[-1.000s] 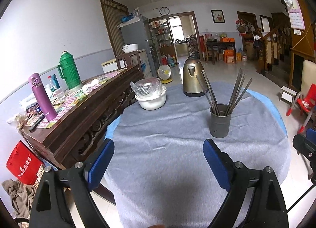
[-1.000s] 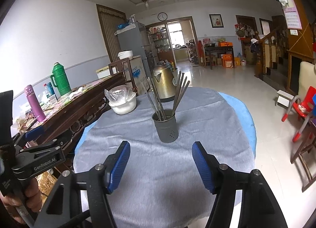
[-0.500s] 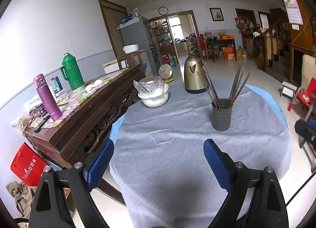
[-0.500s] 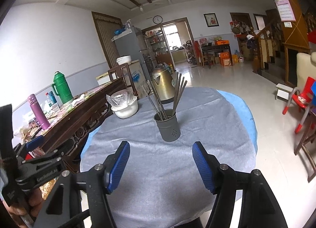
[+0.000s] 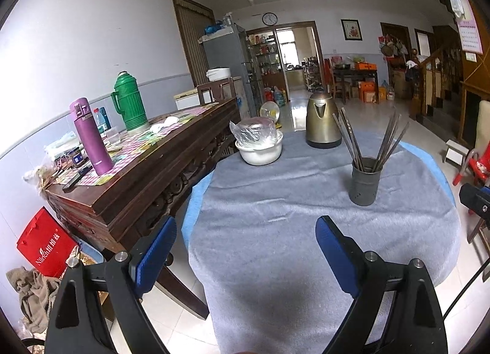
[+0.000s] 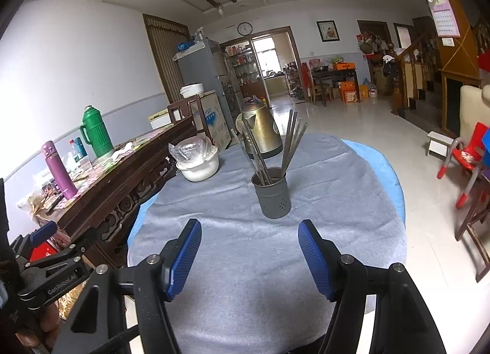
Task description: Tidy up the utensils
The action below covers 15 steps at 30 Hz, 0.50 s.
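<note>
Both grippers pulled back from chopstick holder [image 6: 272, 193] on table [image 6: 321, 188]; jaws wide, empty, unchanged.

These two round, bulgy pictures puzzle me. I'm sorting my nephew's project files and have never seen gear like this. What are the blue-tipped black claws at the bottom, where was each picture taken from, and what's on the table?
The claws are hand-held grippers, one in each of a person's hands, with no robot arm involved. Each carries a wide-angle camera that looks out along its two fingers, which is why the room bulges.

One picture comes from the left gripper, the other from the right gripper. Both are open and hold nothing.

In front is a round table under a grey cloth. On it stand a grey holder with metal chopsticks fanned out in it, a brass-coloured kettle, and a white bowl covered with clear plastic.

The left gripper also shows at the left edge of the right view.
</note>
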### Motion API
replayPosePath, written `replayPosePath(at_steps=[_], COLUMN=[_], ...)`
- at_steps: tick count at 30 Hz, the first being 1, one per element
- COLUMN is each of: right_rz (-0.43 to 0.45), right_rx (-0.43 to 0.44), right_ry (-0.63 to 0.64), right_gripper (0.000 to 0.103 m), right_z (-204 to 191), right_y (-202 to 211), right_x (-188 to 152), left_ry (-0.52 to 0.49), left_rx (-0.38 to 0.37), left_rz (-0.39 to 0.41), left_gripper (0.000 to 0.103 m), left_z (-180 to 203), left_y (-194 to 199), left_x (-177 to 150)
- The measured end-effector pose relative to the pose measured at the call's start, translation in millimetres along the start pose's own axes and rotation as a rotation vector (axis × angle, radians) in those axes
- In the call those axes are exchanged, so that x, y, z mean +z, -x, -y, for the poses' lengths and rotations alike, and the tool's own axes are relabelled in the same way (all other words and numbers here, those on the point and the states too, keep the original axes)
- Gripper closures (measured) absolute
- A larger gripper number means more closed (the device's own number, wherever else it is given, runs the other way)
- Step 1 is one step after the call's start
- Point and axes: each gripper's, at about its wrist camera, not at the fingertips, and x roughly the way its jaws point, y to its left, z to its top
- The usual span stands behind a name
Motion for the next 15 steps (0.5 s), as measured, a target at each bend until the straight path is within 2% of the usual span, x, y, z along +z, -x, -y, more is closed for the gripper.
replayPosePath(at_steps=[15], right_rz=[0.009], right_rx=[-0.013], right_ry=[0.043], right_gripper=[0.034], right_z=[-29], right_y=[4], right_x=[-1], left_ry=[0.077], left_rx=[0.017], left_rz=[0.004], left_gripper=[0.011], left_z=[-34], left_y=[-3], left_x=[-3])
